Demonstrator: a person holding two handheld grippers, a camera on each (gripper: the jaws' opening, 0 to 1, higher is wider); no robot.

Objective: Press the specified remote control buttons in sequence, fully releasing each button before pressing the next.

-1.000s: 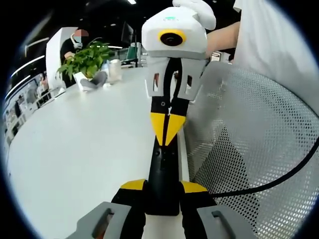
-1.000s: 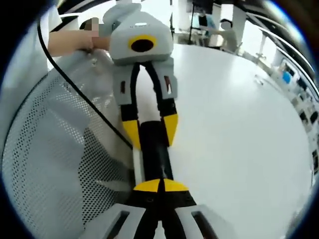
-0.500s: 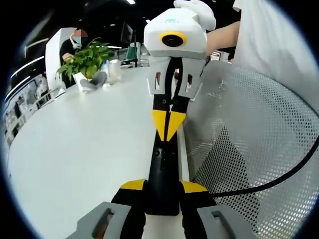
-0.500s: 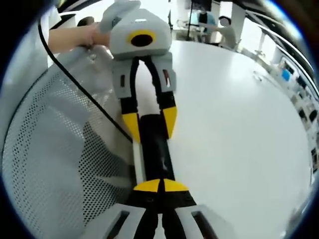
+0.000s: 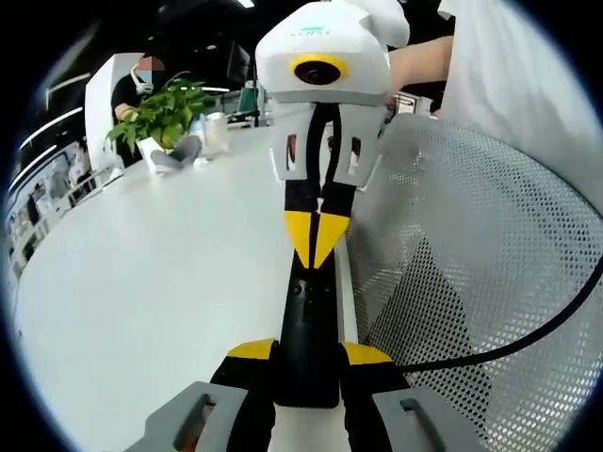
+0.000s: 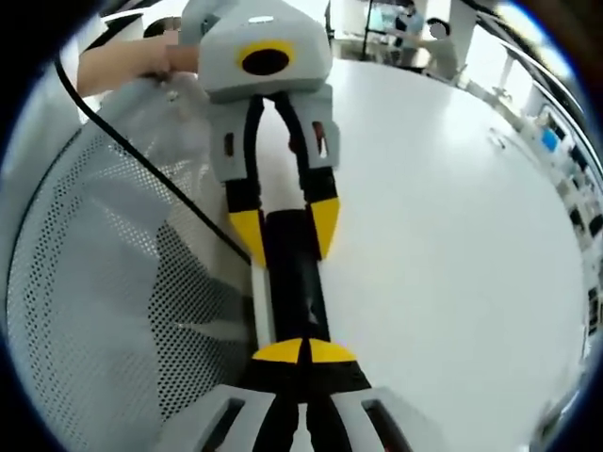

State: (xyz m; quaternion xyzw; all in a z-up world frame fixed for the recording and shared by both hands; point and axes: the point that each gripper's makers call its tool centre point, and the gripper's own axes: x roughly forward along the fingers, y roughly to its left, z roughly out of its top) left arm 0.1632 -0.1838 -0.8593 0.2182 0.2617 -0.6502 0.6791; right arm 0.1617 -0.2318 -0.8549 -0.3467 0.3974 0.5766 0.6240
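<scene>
Since a second ago the right claw (image 5: 317, 247) has pushed a touch closer along the remote control (image 5: 310, 325) in the left gripper view, its white body looming larger and higher, and in the right gripper view the counter scene has rolled a little with the hand. Not much else has changed; the remote sits just where it did.

That remote is a slim black bar lying at the counter's (image 5: 151, 282) near edge, right beside the white perforated chair back (image 5: 480, 273), and both claws are on it. The left claw (image 5: 309, 353) grips the near end of it, yellow pads pressed to both sides, and from the right gripper view you see the same left claw (image 6: 285, 230) straddling the remote control (image 6: 294, 282) at its far end. The right claw is closed, its yellow tips brought together into one point, and that point rests on the remote's top face; in its own view the right claw (image 6: 302, 352) shows the same closed tips.

My read: one claw steadies, the other is the pressing finger, and we are mid-press or just at contact on a button. I can't make out which button. Next comes a clean lift straight off, full release, then a short slide to the following key without nudging the remote off the edge.

Farther out, a potted plant (image 5: 162, 113) stands near the far edge, and a black cable (image 5: 528, 339) drapes across the chair.
</scene>
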